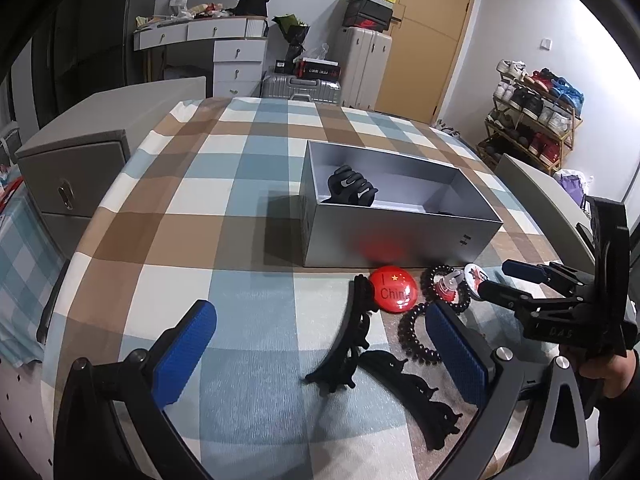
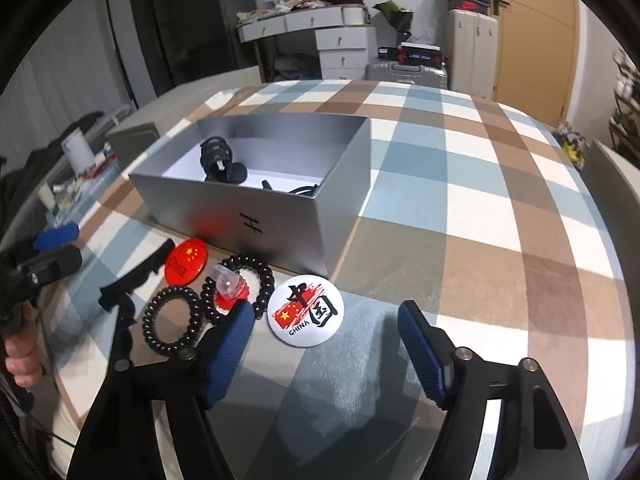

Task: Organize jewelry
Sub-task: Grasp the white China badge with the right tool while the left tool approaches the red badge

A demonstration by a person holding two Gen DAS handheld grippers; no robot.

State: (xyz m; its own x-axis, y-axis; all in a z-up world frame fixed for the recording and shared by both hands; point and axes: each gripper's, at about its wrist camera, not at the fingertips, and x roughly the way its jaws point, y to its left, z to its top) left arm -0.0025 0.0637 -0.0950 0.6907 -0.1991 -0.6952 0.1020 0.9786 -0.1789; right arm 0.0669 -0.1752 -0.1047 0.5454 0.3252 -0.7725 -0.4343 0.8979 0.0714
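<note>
An open grey box (image 1: 384,240) (image 2: 280,216) stands on the checked table and holds a black hair claw (image 1: 352,189) (image 2: 218,160). In front of it lie a red badge (image 1: 393,289) (image 2: 186,266), a white China badge (image 2: 306,310) (image 1: 474,276), two black spiral hair ties (image 1: 416,332) (image 2: 172,326), a black bead bracelet (image 2: 260,276) around a small red and clear piece (image 2: 228,284), and two black hair claws (image 1: 348,344) (image 1: 416,392). My left gripper (image 1: 320,348) is open over the near claw. My right gripper (image 2: 326,344) is open just before the white badge.
The table's checked cloth (image 1: 224,184) stretches left and beyond the box. A grey cabinet (image 1: 76,176) stands off the table's left edge. Chair backs (image 1: 536,188) stand at the right edge. Suitcases, a dresser and a shoe rack stand farther back.
</note>
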